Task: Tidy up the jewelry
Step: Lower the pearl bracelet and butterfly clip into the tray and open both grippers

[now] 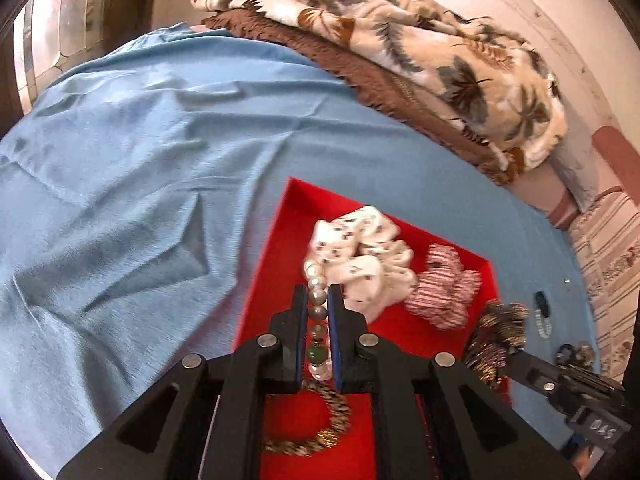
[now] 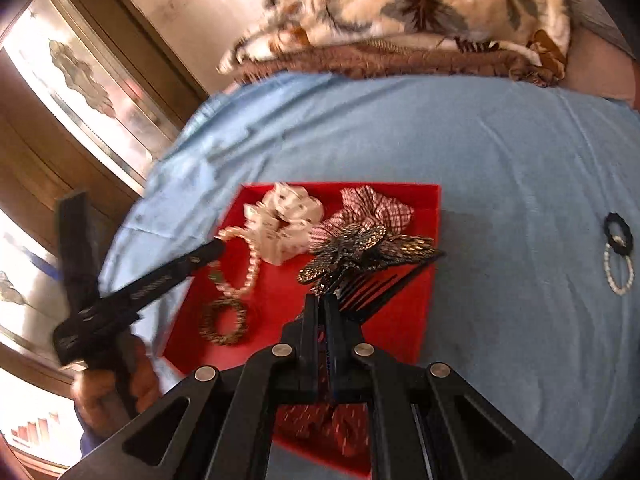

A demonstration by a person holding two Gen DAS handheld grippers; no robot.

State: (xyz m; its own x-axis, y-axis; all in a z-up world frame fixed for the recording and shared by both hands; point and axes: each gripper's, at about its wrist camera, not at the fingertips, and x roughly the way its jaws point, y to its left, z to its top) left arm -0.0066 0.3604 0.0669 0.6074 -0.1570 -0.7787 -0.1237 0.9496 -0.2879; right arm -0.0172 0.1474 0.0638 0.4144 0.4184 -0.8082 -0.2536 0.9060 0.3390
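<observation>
A red tray (image 1: 280,248) (image 2: 400,320) lies on a blue sheet. My left gripper (image 1: 319,292) is shut on a pearl bead strand (image 1: 316,300) (image 2: 252,268) that hangs over the tray. My right gripper (image 2: 320,300) is shut on a beaded butterfly hair comb (image 2: 360,248) (image 1: 496,336) and holds it above the tray's right part. In the tray lie a white printed scrunchie (image 1: 360,256) (image 2: 284,220), a red checked scrunchie (image 1: 444,292) (image 2: 372,208) and a speckled beaded bracelet (image 1: 328,420) (image 2: 222,322).
A black hair tie (image 2: 618,234) and a clear bead bracelet (image 2: 618,272) lie on the sheet right of the tray. A folded leaf-print blanket (image 1: 420,40) sits at the far side. A window (image 2: 80,80) is at the left.
</observation>
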